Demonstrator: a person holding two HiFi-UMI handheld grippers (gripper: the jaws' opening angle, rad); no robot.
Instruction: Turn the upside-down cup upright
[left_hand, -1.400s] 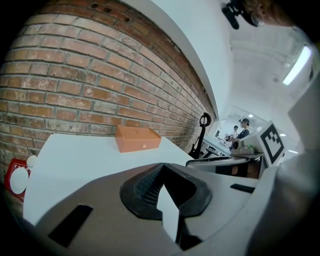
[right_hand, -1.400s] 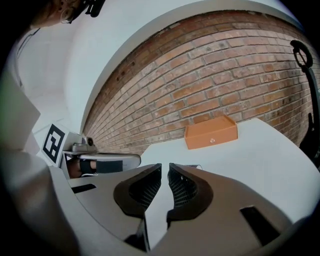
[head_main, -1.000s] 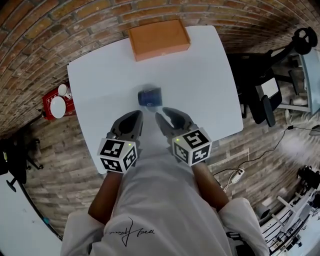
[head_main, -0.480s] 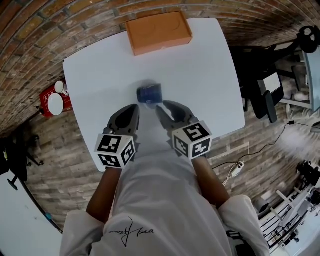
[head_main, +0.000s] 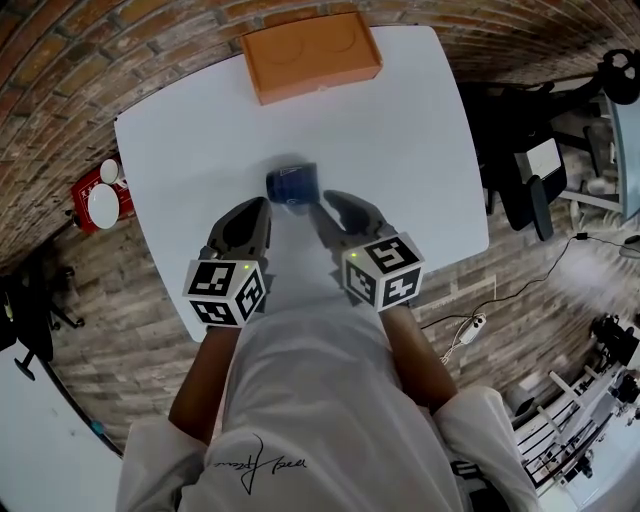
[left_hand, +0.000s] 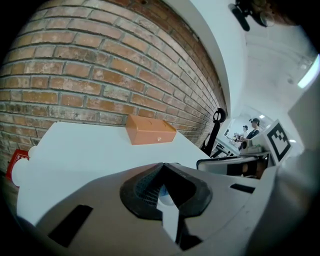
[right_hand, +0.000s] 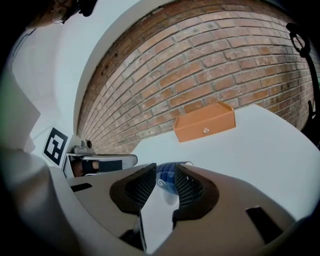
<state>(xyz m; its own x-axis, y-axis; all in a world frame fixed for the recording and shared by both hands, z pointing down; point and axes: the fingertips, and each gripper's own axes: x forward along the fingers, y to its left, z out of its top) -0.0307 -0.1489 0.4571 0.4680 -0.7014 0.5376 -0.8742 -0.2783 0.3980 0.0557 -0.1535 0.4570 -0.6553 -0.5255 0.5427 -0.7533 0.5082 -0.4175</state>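
Note:
A dark blue cup (head_main: 291, 186) stands near the middle of the white table (head_main: 400, 130), blurred in the head view, so I cannot tell which way up it is. My left gripper (head_main: 255, 207) hovers just short of the cup on its near left, with its jaws meeting at the tips. My right gripper (head_main: 328, 203) is close to the cup's near right, jaws slightly apart and empty. In the right gripper view the cup (right_hand: 167, 179) shows between the pads, just beyond the right gripper (right_hand: 164, 169). The left gripper view shows only a sliver of the cup (left_hand: 162, 191) past the left gripper (left_hand: 163, 167).
An orange box (head_main: 311, 55) lies at the table's far edge, against a brick wall. A red object with white discs (head_main: 100, 205) sits on the floor to the left. Black chairs (head_main: 520, 190) and cables stand to the right of the table.
Both grippers have moved forward, and the gap to the blue cup has shrunk. The cup itself has stayed where it was on the table.

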